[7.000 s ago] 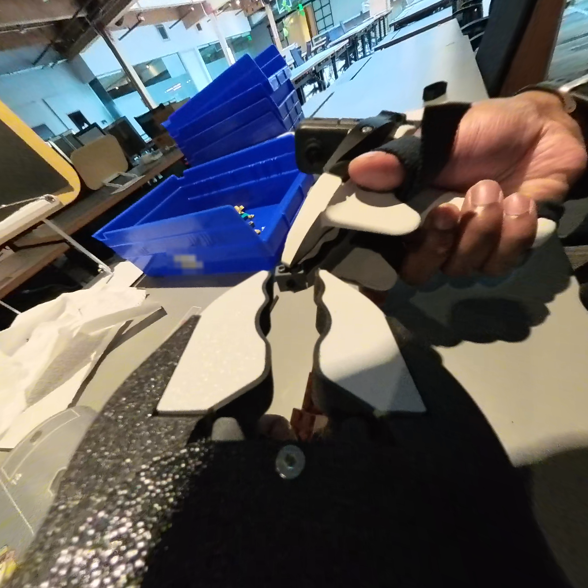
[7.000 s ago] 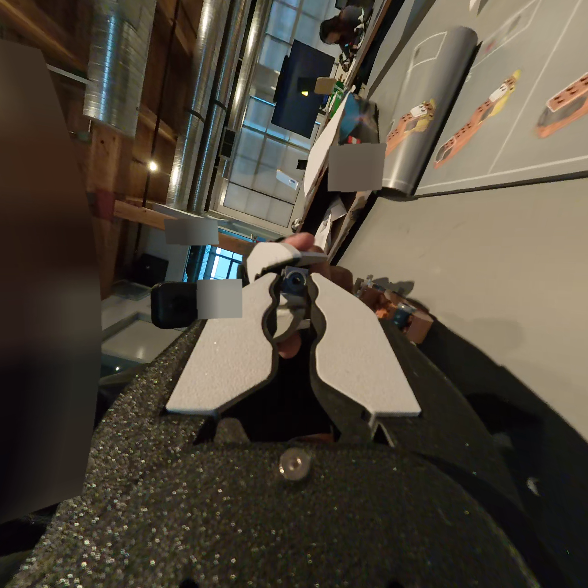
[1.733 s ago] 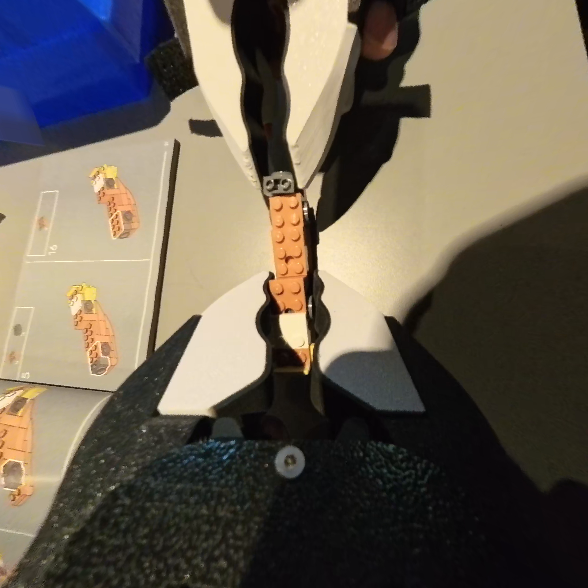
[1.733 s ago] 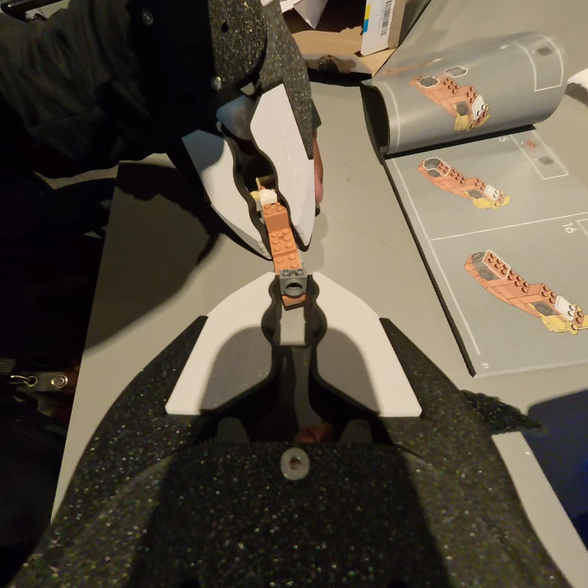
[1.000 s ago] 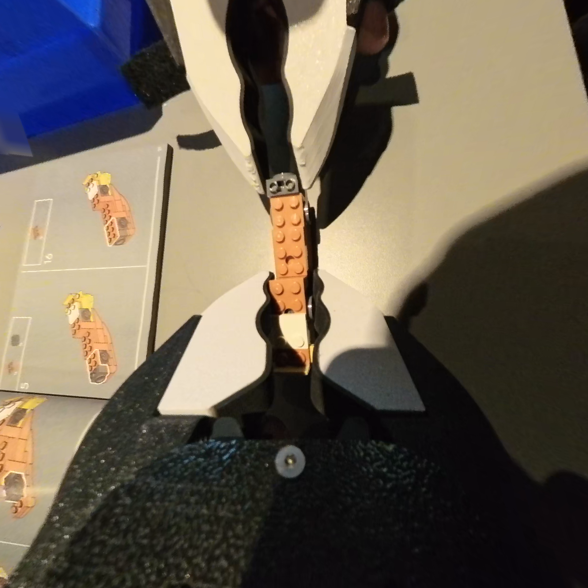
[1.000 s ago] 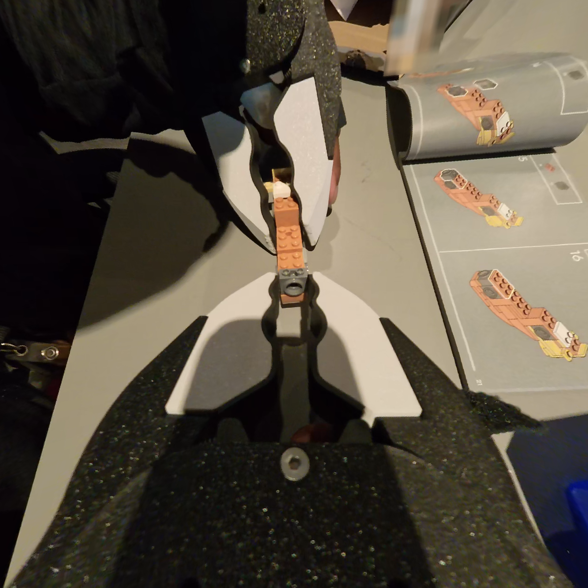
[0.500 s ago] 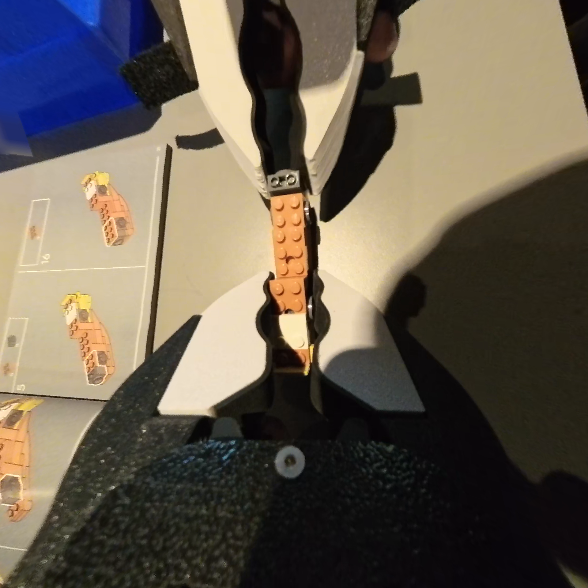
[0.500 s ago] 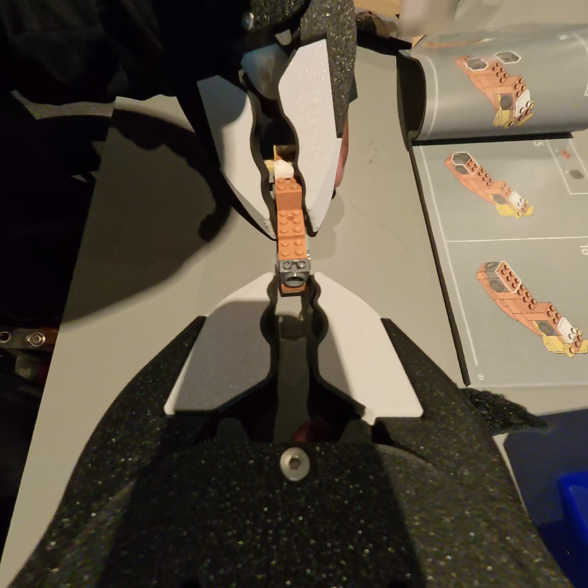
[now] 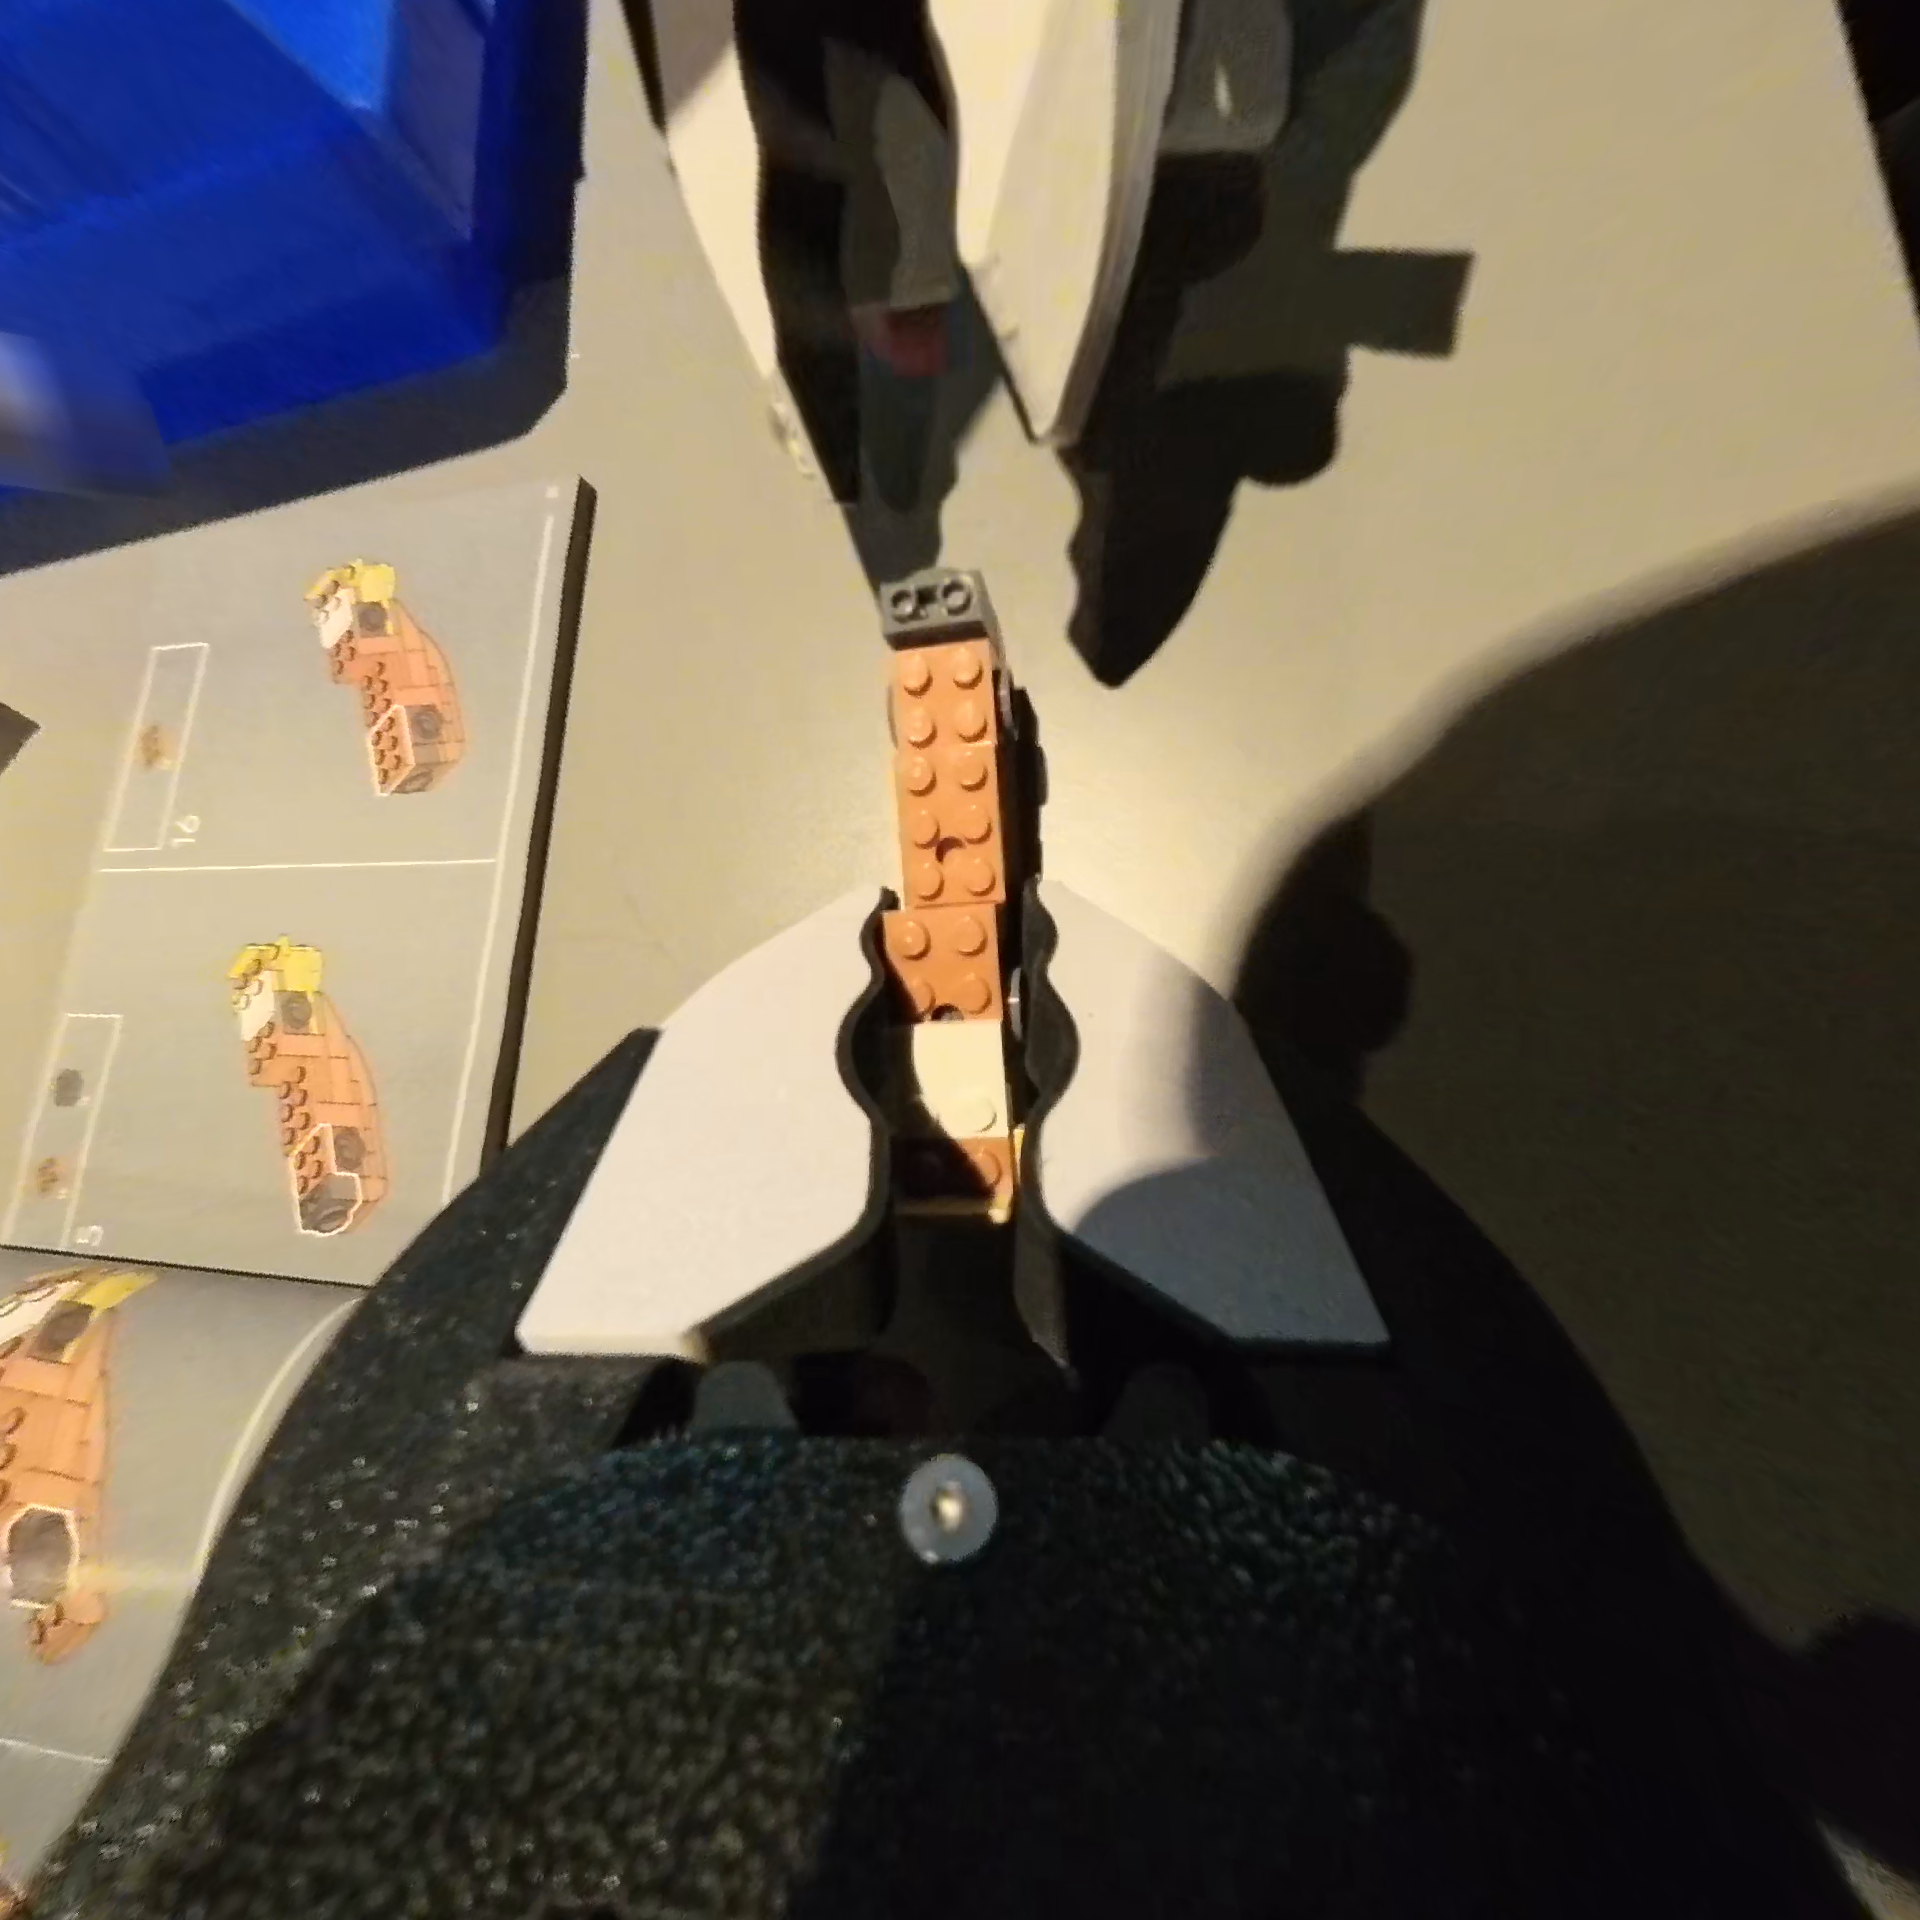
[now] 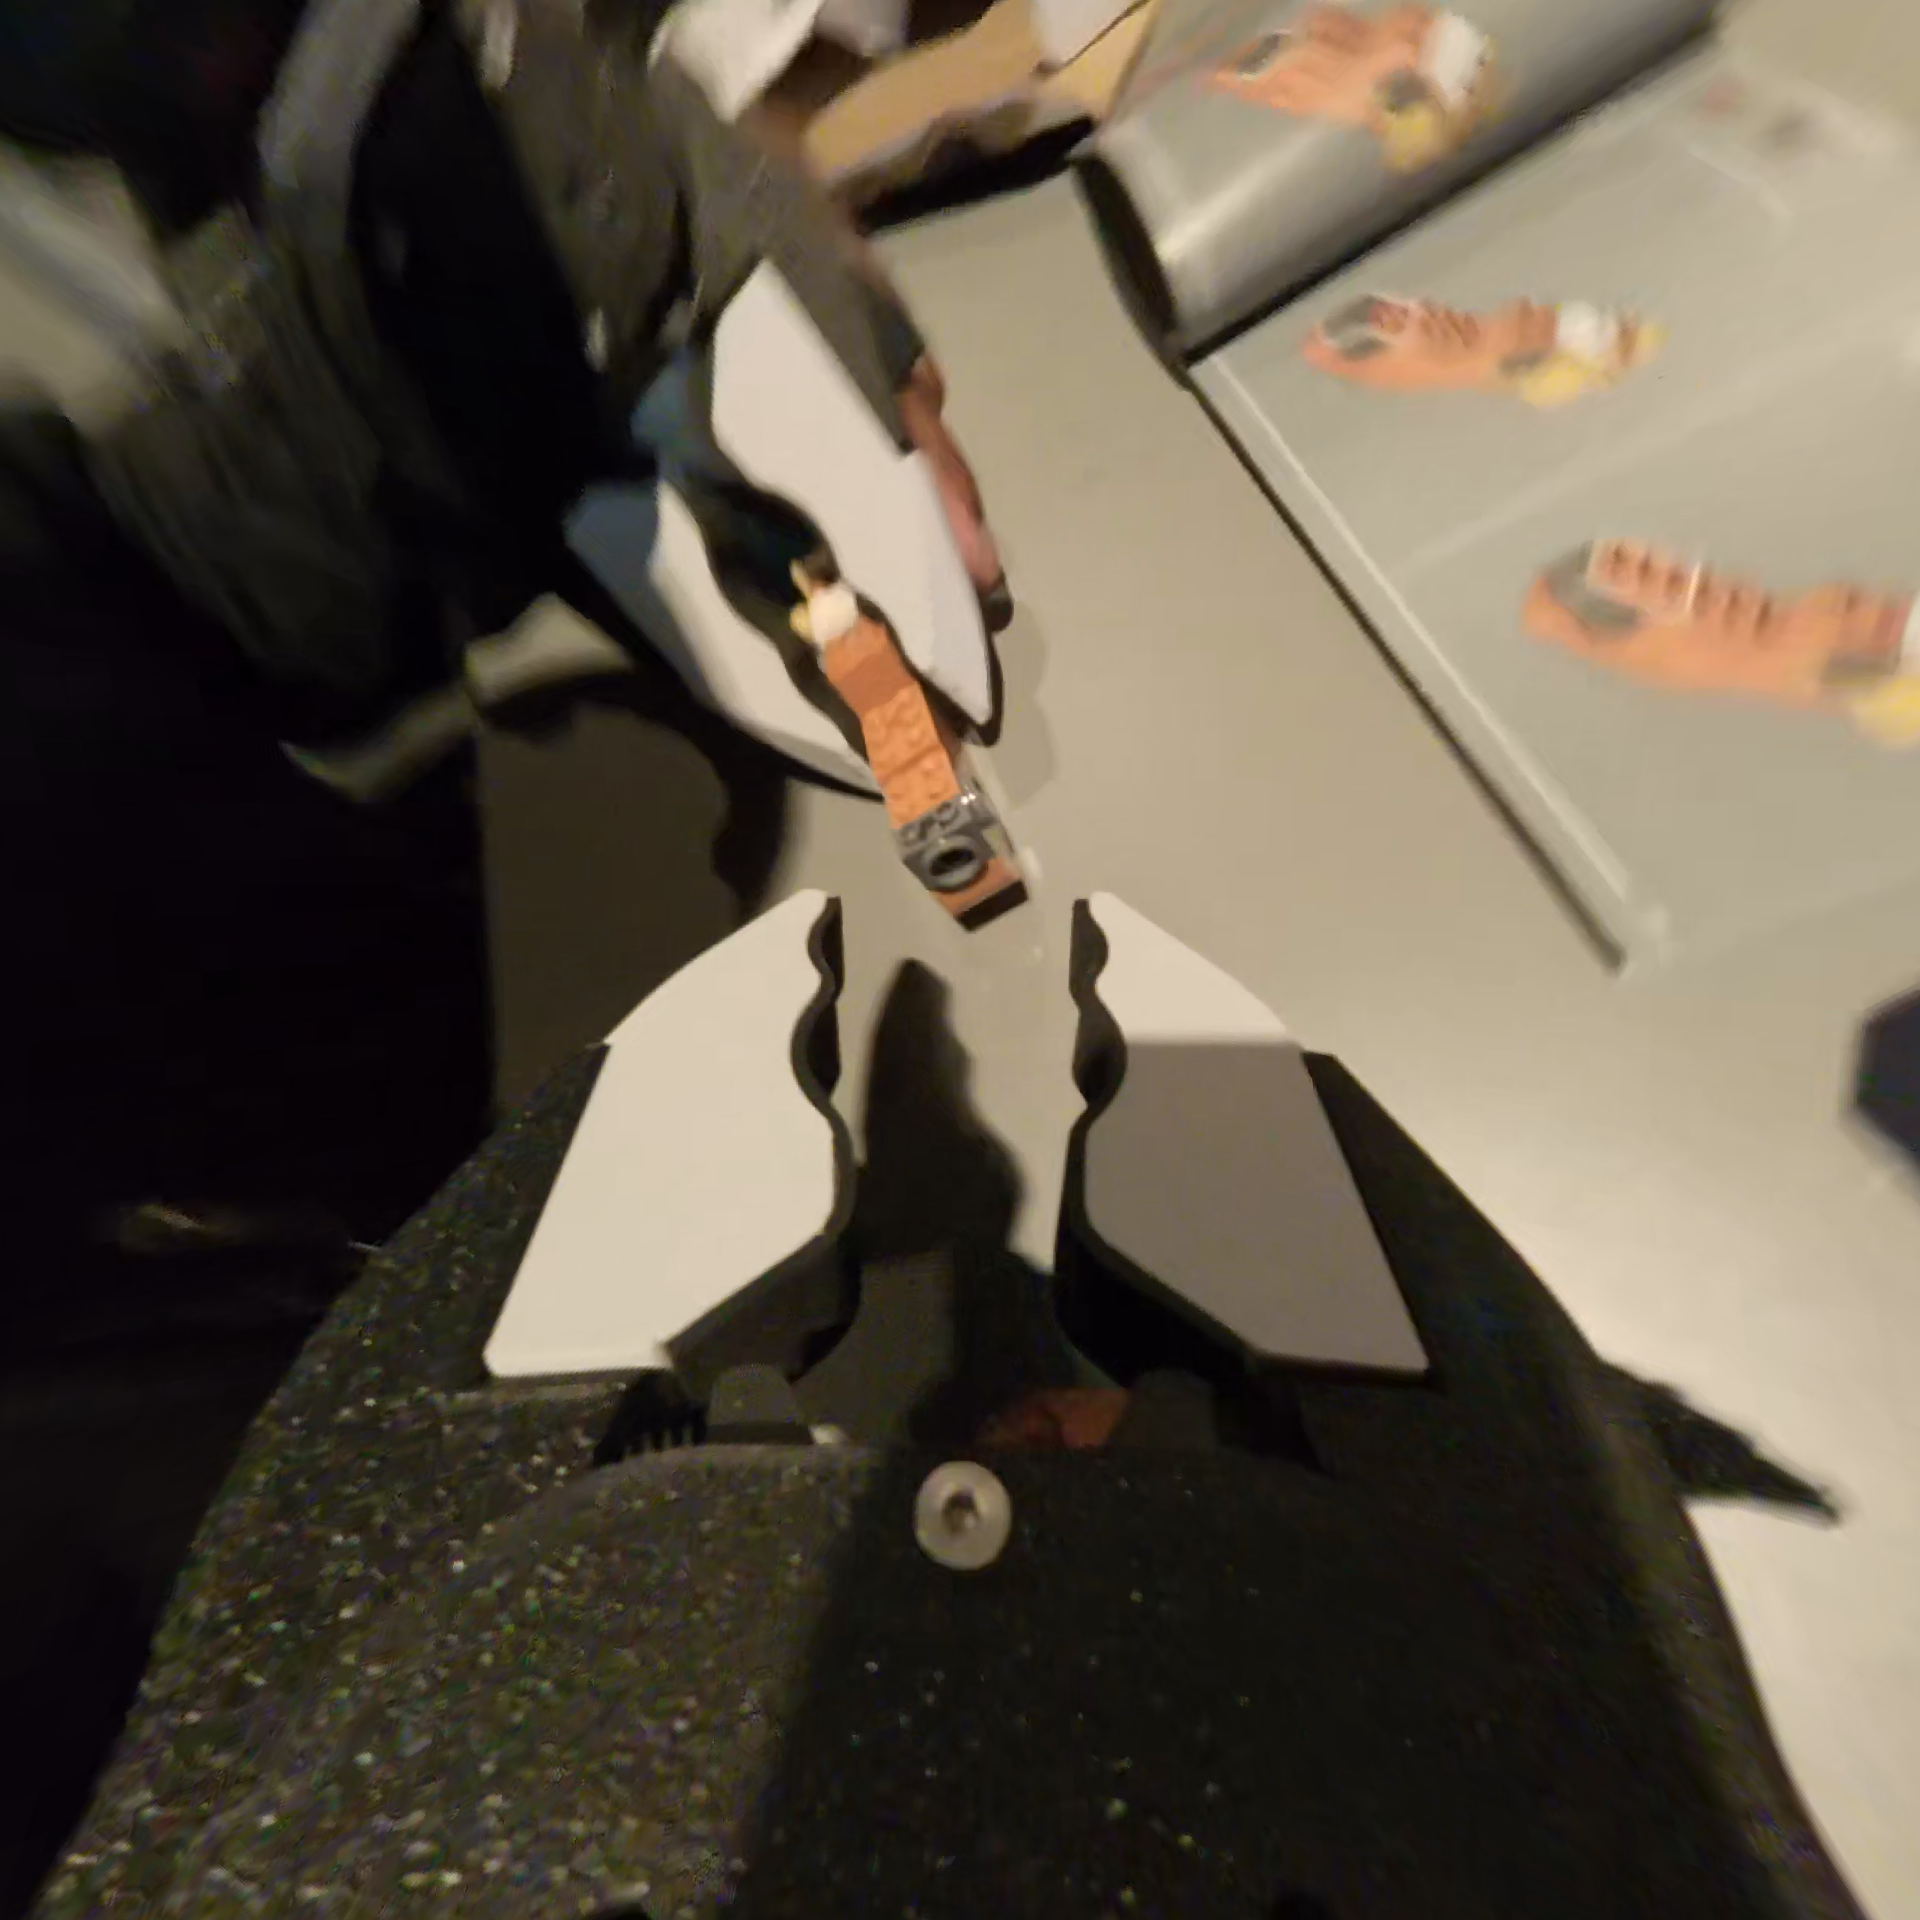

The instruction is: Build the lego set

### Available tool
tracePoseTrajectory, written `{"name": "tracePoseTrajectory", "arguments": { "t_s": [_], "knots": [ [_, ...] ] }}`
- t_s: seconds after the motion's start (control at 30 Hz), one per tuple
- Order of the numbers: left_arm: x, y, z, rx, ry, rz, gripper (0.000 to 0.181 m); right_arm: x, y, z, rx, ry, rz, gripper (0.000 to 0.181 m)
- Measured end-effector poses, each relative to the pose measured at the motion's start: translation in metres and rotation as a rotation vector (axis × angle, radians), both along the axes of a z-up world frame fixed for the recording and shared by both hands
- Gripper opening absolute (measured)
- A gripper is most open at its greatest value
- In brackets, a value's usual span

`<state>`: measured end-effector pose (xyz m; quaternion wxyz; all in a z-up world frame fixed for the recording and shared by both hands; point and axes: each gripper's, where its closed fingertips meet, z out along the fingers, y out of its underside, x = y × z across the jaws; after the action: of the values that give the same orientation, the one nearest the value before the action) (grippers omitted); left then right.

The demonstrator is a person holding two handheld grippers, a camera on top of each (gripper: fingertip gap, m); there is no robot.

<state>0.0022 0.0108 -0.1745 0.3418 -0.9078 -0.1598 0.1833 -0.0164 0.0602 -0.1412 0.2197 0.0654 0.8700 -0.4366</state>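
My left gripper (image 9: 951, 920) is shut on an orange lego model (image 9: 951, 790) that sticks out forward past its fingertips. A small dark grey brick (image 9: 935, 608) sits on the model's far end. My right gripper (image 10: 956, 914) is open and empty, a short way back from that grey brick (image 10: 951, 847). In the left wrist view the right gripper (image 9: 935, 457) shows at the top with its jaws apart. In the right wrist view the left gripper (image 10: 914, 748) holds the model (image 10: 899, 717) above the grey table (image 10: 1195, 727). The right wrist view is blurred.
An open instruction booklet (image 9: 291, 831) lies on the table to the left; it also shows in the right wrist view (image 10: 1558, 520). A blue bin (image 9: 260, 208) stands at the back left. A cardboard box (image 10: 966, 94) lies beyond the booklet. About 7 cm separates my left fingertips from my right.
My right gripper has opened, let go of the grey brick and drawn back. The grey brick stays on the end of the model. My left gripper still holds the model.
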Motion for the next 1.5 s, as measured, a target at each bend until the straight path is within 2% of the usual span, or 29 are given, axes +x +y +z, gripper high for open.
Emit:
{"name": "tracePoseTrajectory", "arguments": {
  "t_s": [0.1, 0.3, 0.83, 1.23, 1.5],
  "knots": [
    [0.000, 0.000, 0.001, 0.005, 0.019, 0.012, 0.021, 0.003, 0.001, 0.005, 0.016, -0.203, -0.084, 0.040],
    [0.000, 0.002, 0.002, 0.017, 0.029, 0.014, 0.022, 0.000, -0.005, -0.002, 0.061, -0.397, -0.203, 0.031],
    [0.001, 0.002, 0.005, 0.007, 0.089, 0.005, 0.022, 0.006, -0.015, -0.010, 0.140, -0.469, -0.241, 0.022],
    [0.002, 0.003, 0.006, 0.034, 0.089, 0.002, 0.022, 0.013, -0.014, -0.013, 0.181, -0.483, -0.193, 0.017],
    [0.003, 0.003, 0.007, 0.025, 0.116, -0.013, 0.022, 0.014, -0.014, -0.013, 0.195, -0.564, -0.191, 0.016]
  ]
}}
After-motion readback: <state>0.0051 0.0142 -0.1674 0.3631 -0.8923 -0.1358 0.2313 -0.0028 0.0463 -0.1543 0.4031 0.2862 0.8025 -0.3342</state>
